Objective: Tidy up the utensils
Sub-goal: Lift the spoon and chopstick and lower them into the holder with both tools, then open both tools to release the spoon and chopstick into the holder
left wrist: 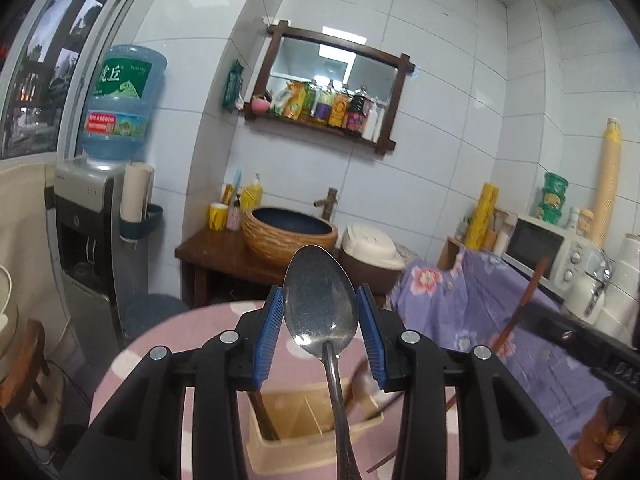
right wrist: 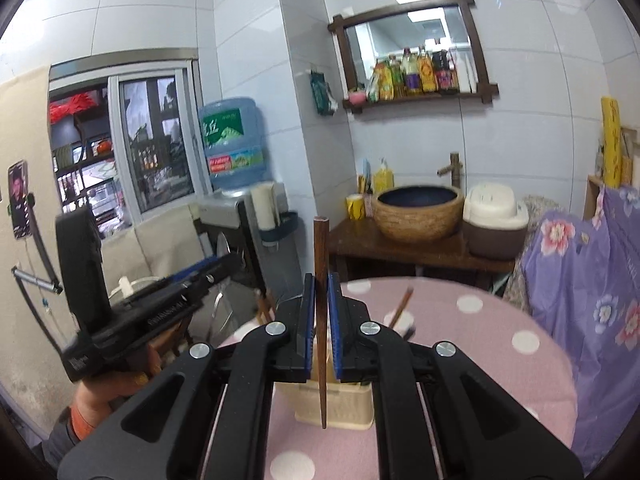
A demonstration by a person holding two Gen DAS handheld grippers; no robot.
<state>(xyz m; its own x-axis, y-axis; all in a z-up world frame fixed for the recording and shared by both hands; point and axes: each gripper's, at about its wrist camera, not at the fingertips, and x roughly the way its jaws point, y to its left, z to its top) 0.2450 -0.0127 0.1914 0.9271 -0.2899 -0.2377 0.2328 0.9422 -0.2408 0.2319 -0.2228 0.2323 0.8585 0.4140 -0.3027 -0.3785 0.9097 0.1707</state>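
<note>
While I hold both tools over the round tabletop (right wrist: 480,340), the pink cloth with white dots shows in both wrist views. Left tool (left wrist: 321,332): jaws part open, blue pads on either side of a metal spoon (left wrist: 320,308), bowl up between the tips, handle running down toward the camera. From this view I can't tell if the pads actually press the bowl. Right tool (right wrist: 319,320): jaws fully closed on a dark wooden chopstick (right wrist: 321,300), upright, blunt end above the tips, point hanging below.

Beige holder (left wrist: 312,432) with divided compartments stands on the tabletop, under both tools. One brown utensil sits in its left compartment in the left view; more sticks lean out the far side, blurred.

Room: white tiled walls, wood-framed mirror shelf (right wrist: 412,52) lined with bottles. Below it a dark wood stand carrying a woven-look basin (left wrist: 290,234) and brass tap, rice cooker (right wrist: 494,216) beside it. Water dispenser (left wrist: 86,216) with blue jug by the window. Purple flowered cloth (left wrist: 480,300) drapes the furniture right of the tabletop; microwave (left wrist: 544,248) and stacked paper cups beyond. Left view catches the right tool's body at its right edge; right view shows a hand (right wrist: 116,384) gripping the left tool.
</note>
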